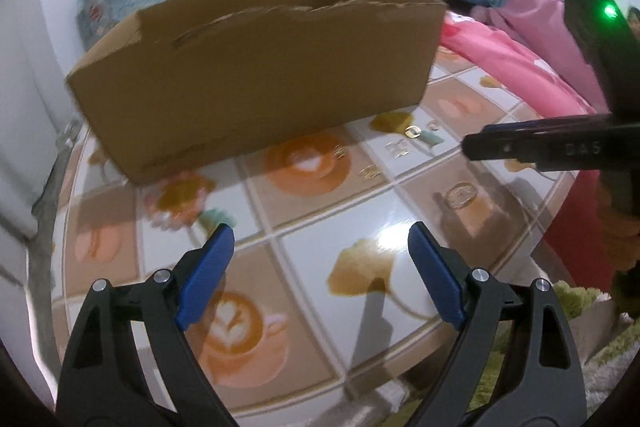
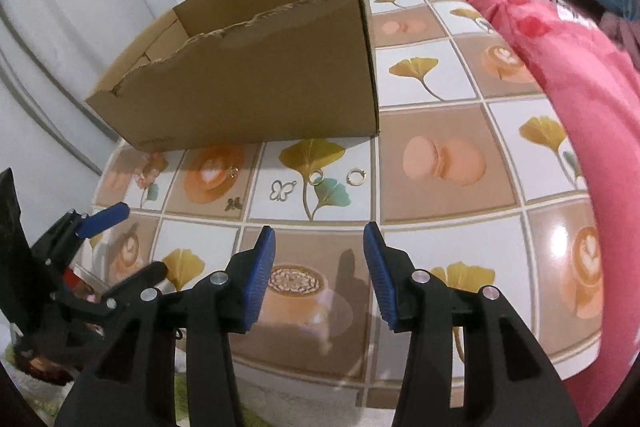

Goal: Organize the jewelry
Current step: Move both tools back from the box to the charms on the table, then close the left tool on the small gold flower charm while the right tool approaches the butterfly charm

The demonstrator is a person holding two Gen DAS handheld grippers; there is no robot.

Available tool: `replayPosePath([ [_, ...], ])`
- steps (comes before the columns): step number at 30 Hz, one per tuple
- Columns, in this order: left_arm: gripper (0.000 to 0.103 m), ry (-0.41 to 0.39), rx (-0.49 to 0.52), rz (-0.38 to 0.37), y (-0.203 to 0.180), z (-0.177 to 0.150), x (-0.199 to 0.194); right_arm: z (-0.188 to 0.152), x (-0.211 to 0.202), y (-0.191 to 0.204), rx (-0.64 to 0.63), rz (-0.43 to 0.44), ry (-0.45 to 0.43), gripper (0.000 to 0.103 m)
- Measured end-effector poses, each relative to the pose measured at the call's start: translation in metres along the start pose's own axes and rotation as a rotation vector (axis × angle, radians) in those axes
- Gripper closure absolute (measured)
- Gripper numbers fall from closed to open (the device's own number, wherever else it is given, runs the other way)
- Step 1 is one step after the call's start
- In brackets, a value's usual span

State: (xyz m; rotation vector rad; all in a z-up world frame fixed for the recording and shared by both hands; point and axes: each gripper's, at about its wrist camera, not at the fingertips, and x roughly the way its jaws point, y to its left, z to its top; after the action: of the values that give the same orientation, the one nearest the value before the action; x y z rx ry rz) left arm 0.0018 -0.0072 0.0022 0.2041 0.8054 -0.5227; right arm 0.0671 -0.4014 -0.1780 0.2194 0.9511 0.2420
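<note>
Left wrist view: my left claw [image 1: 321,241], blue pads spread wide, holds nothing above the tile-patterned desk [image 1: 304,227]. Small gold jewelry pieces [image 1: 370,172] lie blurred beside the open brown cardboard box [image 1: 256,75]. My right claw's [image 1: 472,146] side reads "DAS".

Right wrist view: right claw [image 2: 319,241] open, empty. Two gold rings [image 2: 356,177], a butterfly pendant [image 2: 282,190] and a small charm [image 2: 234,203] lie before the box.
</note>
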Motion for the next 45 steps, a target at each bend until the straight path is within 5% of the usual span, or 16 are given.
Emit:
replayPosePath([
  [10, 0.019, 0.027, 0.014, -0.067, -0.011, 0.019, 0.020, 0.001, 0.010, 0.005, -0.033, 0.005, -0.015, 0.067],
  [26, 0.083, 0.126, 0.037, -0.098, -0.019, 0.035, 0.052, 0.008, 0.021, 0.010, -0.065, 0.014, -0.036, 0.071],
  [45, 0.092, 0.139, 0.128, -0.054, -0.036, 0.041, 0.066, 0.014, 0.029, 0.005, -0.064, 0.004, -0.016, 0.071],
])
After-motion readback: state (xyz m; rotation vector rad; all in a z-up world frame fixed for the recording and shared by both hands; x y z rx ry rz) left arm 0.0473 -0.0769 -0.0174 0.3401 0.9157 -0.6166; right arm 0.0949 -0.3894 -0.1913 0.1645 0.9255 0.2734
